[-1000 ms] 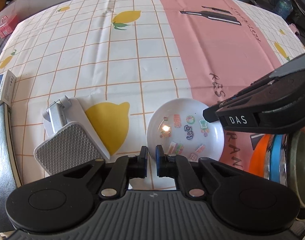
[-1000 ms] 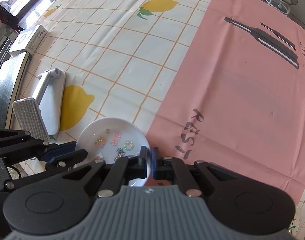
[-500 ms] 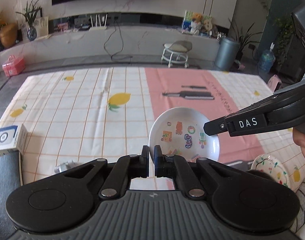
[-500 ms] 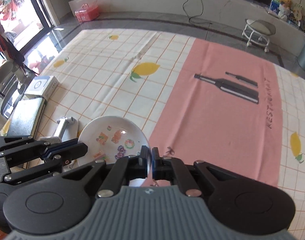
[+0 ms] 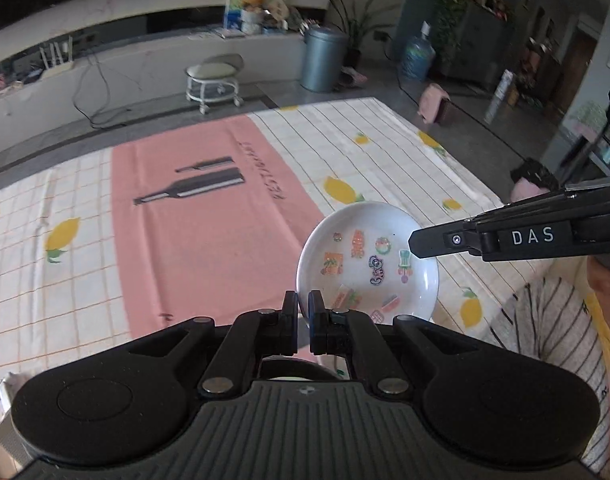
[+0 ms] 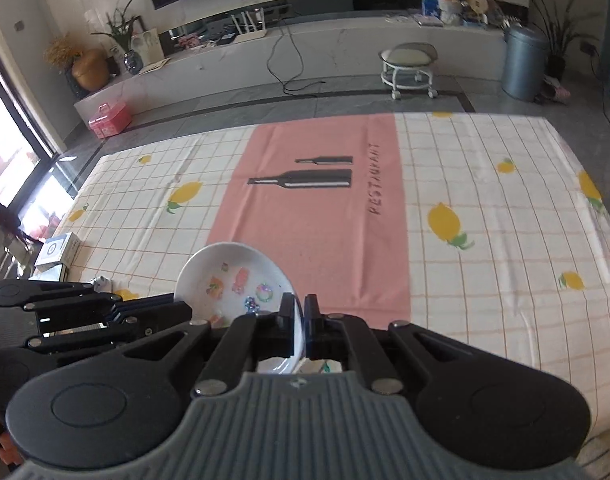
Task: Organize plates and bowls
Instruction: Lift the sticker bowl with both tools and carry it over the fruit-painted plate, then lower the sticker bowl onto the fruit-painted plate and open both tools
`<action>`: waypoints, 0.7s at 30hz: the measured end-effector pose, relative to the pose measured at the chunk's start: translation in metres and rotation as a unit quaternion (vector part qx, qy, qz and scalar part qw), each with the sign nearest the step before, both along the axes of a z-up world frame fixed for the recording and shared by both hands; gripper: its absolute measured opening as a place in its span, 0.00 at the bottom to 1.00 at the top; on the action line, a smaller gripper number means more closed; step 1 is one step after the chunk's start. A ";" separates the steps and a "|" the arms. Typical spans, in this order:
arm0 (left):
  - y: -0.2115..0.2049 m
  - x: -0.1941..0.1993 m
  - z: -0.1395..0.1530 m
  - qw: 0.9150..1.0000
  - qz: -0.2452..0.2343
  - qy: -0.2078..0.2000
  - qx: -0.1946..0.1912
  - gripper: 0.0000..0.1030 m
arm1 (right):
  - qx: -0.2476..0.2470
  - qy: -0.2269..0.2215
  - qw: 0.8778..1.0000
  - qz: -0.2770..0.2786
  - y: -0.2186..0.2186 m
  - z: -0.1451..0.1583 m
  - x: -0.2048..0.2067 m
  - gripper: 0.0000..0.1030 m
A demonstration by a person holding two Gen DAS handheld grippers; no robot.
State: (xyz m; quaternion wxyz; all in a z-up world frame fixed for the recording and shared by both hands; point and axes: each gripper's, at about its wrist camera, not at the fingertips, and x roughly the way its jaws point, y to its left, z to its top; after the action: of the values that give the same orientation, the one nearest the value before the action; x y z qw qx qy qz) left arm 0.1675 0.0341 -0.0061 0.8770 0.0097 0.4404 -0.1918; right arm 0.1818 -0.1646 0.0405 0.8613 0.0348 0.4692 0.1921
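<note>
A small white plate [image 5: 369,264] with colourful stickers inside hangs in the air above the tablecloth, held from two sides. My left gripper [image 5: 303,300] is shut on its near left rim. My right gripper [image 6: 299,304] is shut on the opposite rim, which runs between its fingers. In the left wrist view the right gripper [image 5: 415,242] reaches in from the right onto the plate's edge. In the right wrist view the plate [image 6: 233,276] tilts up at the lower left, with the left gripper [image 6: 181,312] at its left edge.
Below lies a checked lemon tablecloth [image 6: 485,240] with a pink band [image 6: 325,220] down the middle. A white box [image 6: 59,248] sits at the table's left edge. A striped sleeve [image 5: 545,320] is at the right. A stool [image 6: 409,64] and a bin [image 6: 523,62] stand beyond the table.
Both grippers have lifted the plate off the tablecloth and carried it up and to the right. The phone stand and stacked dishes have dropped out of the left wrist view.
</note>
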 end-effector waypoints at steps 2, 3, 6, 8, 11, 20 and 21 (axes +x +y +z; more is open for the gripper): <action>-0.023 0.014 -0.009 0.999 -0.029 0.031 0.021 0.05 | 0.025 0.034 0.999 -0.025 -0.031 -0.016 0.001 0.01; -0.037 0.018 -0.016 0.997 -0.047 0.049 0.045 0.04 | 0.035 0.049 0.998 -0.034 -0.042 -0.024 0.001 0.01; -0.067 0.030 -0.038 0.987 -0.083 0.090 0.105 0.04 | 0.056 0.105 0.992 -0.044 -0.065 -0.056 0.001 0.00; -0.081 0.037 -0.053 0.980 -0.098 0.111 0.132 0.04 | 0.062 0.139 0.987 -0.049 -0.072 -0.081 -0.001 0.00; -0.094 0.044 -0.068 0.970 -0.110 0.139 0.164 0.04 | 0.062 0.169 0.982 -0.055 -0.075 -0.109 0.003 0.00; -0.114 0.053 -0.102 0.954 -0.132 0.184 0.195 0.12 | 0.032 0.202 0.977 -0.063 -0.078 -0.142 0.017 0.00; -0.114 0.052 -0.102 0.956 -0.130 0.177 0.197 0.22 | 0.025 0.198 0.978 -0.061 -0.078 -0.141 0.017 0.00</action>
State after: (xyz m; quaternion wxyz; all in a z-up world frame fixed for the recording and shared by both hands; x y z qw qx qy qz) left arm 0.2195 -0.0798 -0.1079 0.7330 0.2051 0.6126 -0.2128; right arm 0.1984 -0.2421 -0.1002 0.7605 0.1221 0.6223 0.1397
